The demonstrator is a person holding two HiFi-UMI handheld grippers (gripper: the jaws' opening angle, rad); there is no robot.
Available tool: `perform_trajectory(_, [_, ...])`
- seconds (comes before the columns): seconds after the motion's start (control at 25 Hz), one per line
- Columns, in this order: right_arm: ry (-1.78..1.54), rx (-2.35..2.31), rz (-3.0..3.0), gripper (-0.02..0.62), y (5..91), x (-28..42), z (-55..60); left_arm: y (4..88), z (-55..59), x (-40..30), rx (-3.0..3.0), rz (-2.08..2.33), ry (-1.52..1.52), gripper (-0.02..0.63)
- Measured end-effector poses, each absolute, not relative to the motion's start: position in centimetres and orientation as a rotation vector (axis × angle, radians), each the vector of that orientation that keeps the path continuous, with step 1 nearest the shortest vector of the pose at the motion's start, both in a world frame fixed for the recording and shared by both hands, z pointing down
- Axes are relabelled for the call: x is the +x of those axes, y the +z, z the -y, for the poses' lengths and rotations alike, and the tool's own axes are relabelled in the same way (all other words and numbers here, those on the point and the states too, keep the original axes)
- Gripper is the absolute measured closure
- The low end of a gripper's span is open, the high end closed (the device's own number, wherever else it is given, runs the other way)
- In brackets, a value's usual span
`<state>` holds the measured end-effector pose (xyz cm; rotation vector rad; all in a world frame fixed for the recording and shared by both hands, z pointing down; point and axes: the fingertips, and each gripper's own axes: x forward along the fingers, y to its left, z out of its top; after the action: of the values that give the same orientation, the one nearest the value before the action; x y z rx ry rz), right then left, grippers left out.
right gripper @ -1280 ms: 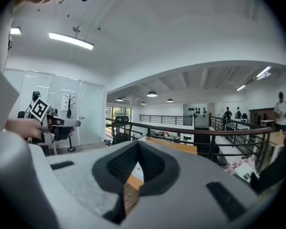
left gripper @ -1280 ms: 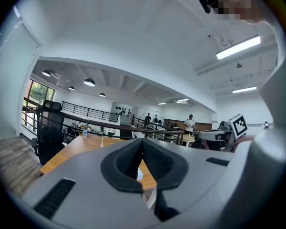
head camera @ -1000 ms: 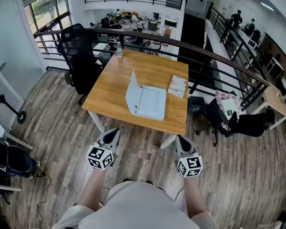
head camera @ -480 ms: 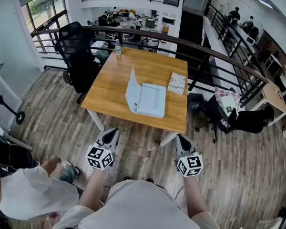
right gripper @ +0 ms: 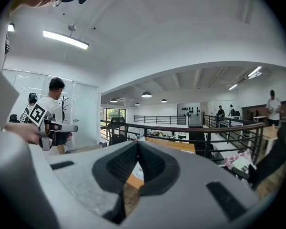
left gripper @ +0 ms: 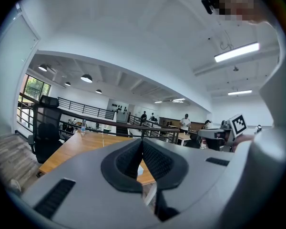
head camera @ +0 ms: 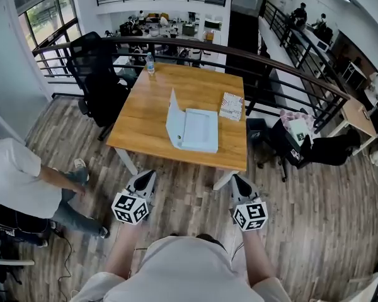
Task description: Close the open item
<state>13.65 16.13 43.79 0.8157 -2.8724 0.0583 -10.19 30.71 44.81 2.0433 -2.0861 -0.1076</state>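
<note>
Stepping forward, we might bump the person crouching at far left. Our left gripper is pinched closed on nothing. The open pale-blue case lies near the wooden table's near edge, lid upright, and a hard shove could slide it off. Our right gripper is likewise closed and empty.

Operator wears a pale grey short-sleeve tee. The left tool and right tool are light grey tapered shells. Each carries a white cube with black square markers: left cube, right cube. In the left gripper view the housing is matte grey moulding, with black ribbed pads in a black surround and dark rectangular slots on both sides. The right gripper view shows the same build.
</note>
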Motion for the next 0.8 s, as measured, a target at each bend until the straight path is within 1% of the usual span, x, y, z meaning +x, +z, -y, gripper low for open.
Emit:
perform_trajectory(0.36, [0.075, 0.861, 2.857, 0.592, 44.2, 12.7, -18.3, 44.8, -31.7, -11.5, 2.086, 2.042, -0.098, 0.612])
perform_trajectory(0.8, [0.120, 0.876, 2.830, 0.594, 45.4, 11.0, -16.3, 45.9, -29.9, -13.6, 2.067, 2.016, -0.113, 0.612])
